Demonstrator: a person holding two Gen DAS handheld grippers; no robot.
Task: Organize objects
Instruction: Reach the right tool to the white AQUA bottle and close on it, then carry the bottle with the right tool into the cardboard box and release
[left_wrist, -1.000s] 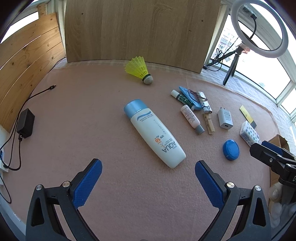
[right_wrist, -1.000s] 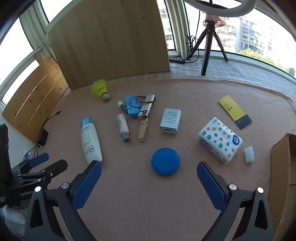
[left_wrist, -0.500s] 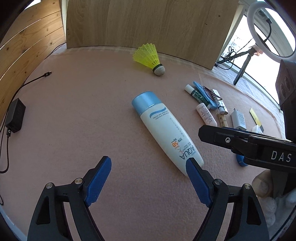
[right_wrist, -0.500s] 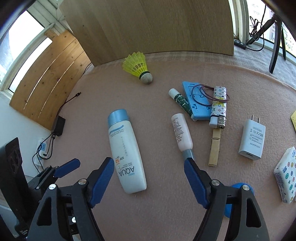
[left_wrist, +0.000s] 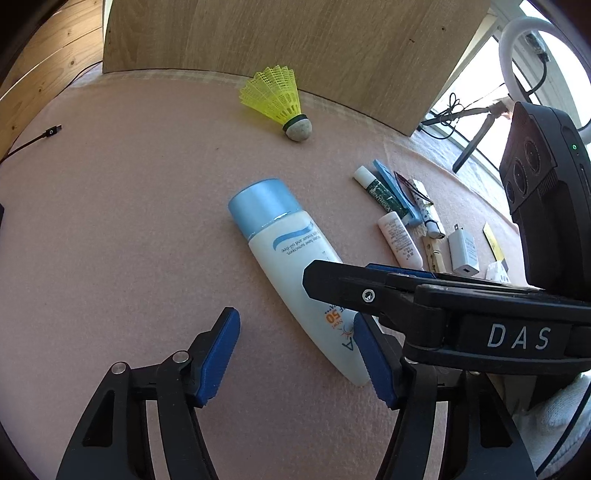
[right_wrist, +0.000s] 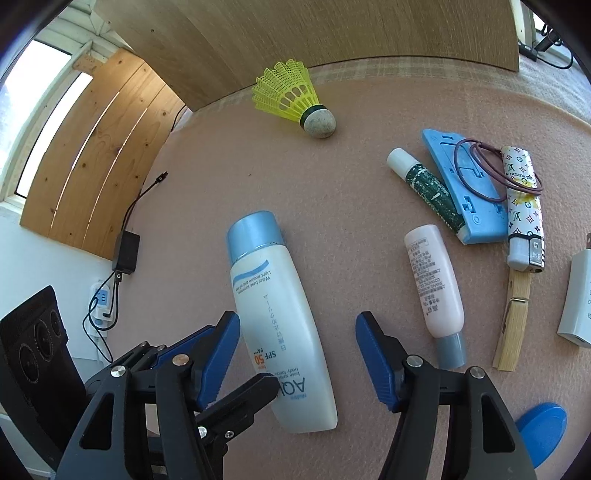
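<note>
Right now the step in hand looks like the approach to a pick: both claws hang over the sunscreen bottle (right_wrist: 275, 314), which lies flat on the pink tabletop (right_wrist: 351, 177) with its blue cap pointing away toward the wooden backboard and its base nearest the cameras.

In the right wrist view the right claw (right_wrist: 293, 356) is released, its blue pads spread wide, and the bottle's lower body lies between them, close against the left pad and well clear of the right one. It is not gripped; whether the pads have come down level with the bottle I cannot tell. In the left wrist view the left claw (left_wrist: 295, 356) is also released, and the bottle's base lies just inside its right pad, with bare felt across the rest of the gap. The right claw's black arm crosses over the bottle in that view, so the two tools crowd the same spot.

My judgement is that the right claw is the one about to take the bottle. The next move calls for shifting it a little to centre the bottle, lowering if needed, then closing across the narrow body while the left claw gives way.

Other things wait nearby: a yellow shuttlecock (right_wrist: 291, 98) near the backboard, and a small pink tube (right_wrist: 434, 280) to the bottle's right.
</note>
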